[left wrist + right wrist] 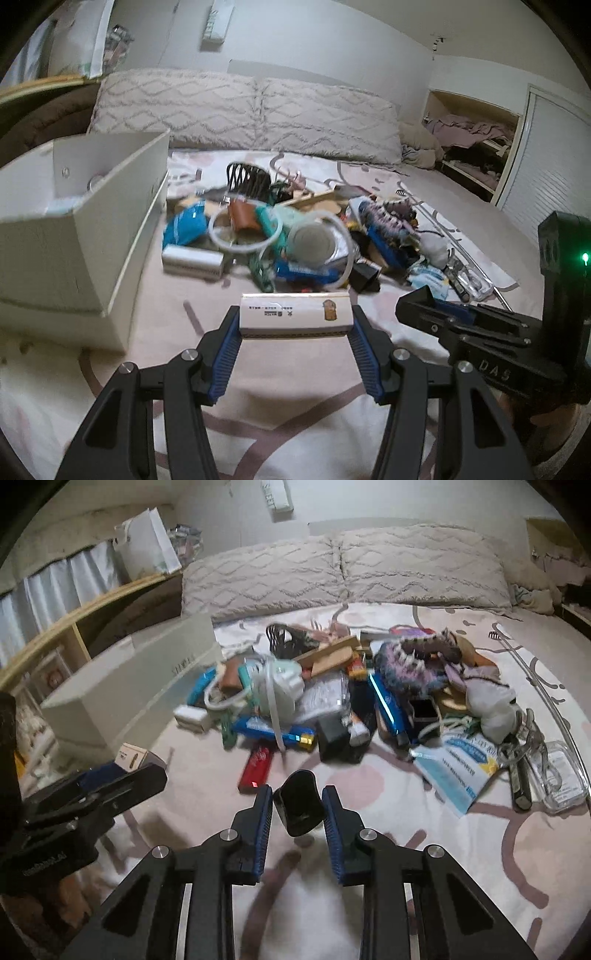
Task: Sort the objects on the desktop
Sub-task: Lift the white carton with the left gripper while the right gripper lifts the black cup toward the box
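Observation:
My left gripper (295, 317) is shut on a small white carton (294, 314) with printed text and a yellow picture, held crosswise above the bedspread. In the right wrist view the same carton (132, 757) shows at the left, beyond the left gripper's fingers. My right gripper (297, 799) is shut on a small black plastic clip-like piece (300, 805), lifted off the sheet. Its tip (428, 310) shows at the right of the left wrist view. A heap of mixed desktop objects (332, 701) lies ahead of both grippers.
An open white box (85, 229) stands at the left beside the heap. A red flat case (256, 768), a blue tube (275, 734), a packet of masks (458, 771) and a clear case (561, 775) lie near the heap's front. Two patterned pillows (251, 110) line the back.

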Tool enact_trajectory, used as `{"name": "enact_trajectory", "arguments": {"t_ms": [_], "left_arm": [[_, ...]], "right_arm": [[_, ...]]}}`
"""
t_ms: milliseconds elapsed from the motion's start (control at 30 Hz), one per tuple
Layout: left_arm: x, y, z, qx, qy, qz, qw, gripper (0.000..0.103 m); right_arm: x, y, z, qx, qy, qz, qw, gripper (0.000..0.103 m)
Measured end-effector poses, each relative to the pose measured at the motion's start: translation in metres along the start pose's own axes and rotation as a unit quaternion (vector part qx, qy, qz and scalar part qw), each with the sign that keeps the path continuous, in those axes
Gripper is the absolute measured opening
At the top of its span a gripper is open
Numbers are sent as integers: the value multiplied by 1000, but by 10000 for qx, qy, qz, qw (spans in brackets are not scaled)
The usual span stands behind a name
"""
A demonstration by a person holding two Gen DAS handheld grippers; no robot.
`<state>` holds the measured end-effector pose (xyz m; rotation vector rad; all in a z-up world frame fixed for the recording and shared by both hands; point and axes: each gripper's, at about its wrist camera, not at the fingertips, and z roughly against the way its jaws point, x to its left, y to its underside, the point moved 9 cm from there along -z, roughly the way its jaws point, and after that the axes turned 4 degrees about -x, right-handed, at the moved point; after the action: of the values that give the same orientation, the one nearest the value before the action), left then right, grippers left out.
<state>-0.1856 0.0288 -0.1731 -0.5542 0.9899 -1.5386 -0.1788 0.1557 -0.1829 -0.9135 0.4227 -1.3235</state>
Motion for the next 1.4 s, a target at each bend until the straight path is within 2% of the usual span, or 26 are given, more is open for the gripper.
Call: {"name": "enact_trajectory", "arguments": {"t_ms": [200, 567, 800, 1100, 1267, 1400], "left_arm": [[0, -32, 2, -80, -5, -65, 9999, 56], [-2, -106, 9, -549, 194, -25, 9983, 56], [8, -136, 10, -808, 19, -225, 9965, 56], [63, -152, 18, -1102, -378, -315, 9927, 56], [104, -150, 20, -1119, -711, -117, 9911, 56], [137, -151, 26, -1166, -984, 37, 9883, 57]], "right_arm": [[-4, -21, 11, -172, -53, -174, 9997, 28], [-15, -72, 26, -547, -185, -480, 9972, 28], [-5, -107, 20, -761, -250, -477, 9956, 28], [40, -135, -5, -723, -417, -84, 9965, 28], [77, -143, -22, -572, -805, -43, 9951, 28], [106, -149, -36, -500, -923, 133, 9944, 28]]}}
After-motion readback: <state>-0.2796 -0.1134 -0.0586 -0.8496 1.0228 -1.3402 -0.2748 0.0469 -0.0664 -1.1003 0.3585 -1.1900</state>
